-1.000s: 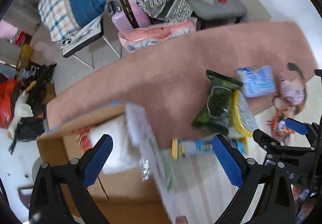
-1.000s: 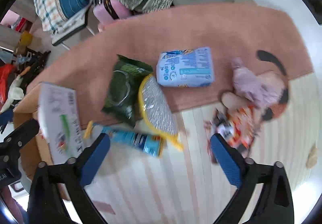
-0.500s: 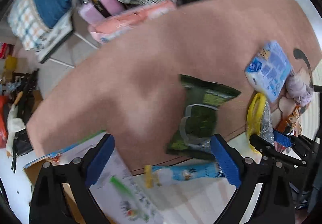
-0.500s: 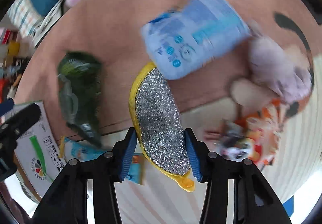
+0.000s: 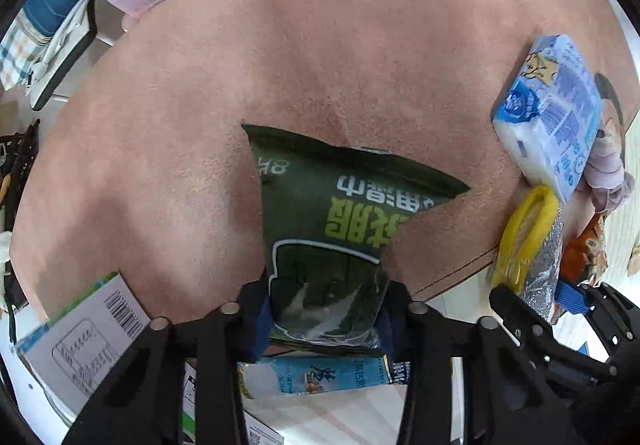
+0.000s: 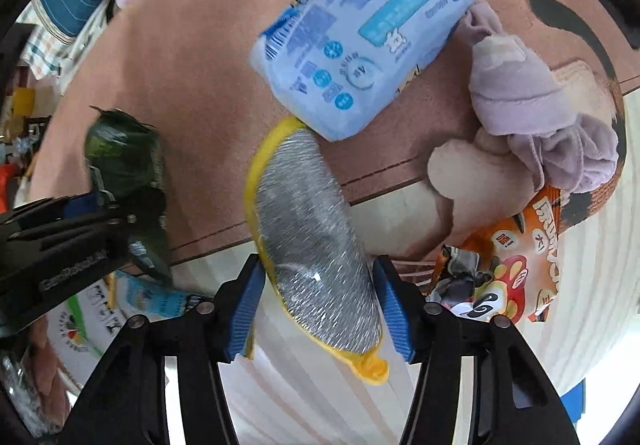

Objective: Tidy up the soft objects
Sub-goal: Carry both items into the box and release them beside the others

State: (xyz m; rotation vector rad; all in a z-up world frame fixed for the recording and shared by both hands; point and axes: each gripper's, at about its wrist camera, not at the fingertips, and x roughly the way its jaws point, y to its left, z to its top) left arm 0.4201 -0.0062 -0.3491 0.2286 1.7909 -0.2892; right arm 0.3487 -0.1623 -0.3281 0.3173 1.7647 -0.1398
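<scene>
The green packet (image 5: pixel 336 241) lies on the pink rug (image 5: pixel 320 45), its near end clamped between the left gripper (image 5: pixel 325 315) fingers. Just right, the silver-and-yellow scrubbing mitt (image 6: pixel 312 245) straddles the rug's edge, and the right gripper (image 6: pixel 320 305) fingers press on both its sides. Chinese lettering on the green packet reads upside down. A blue tissue pack (image 6: pixel 356 33) touches the mitt's far end; its print is too small to read. A blue tube (image 5: pixel 316 375) is half hidden under the left gripper.
</scene>
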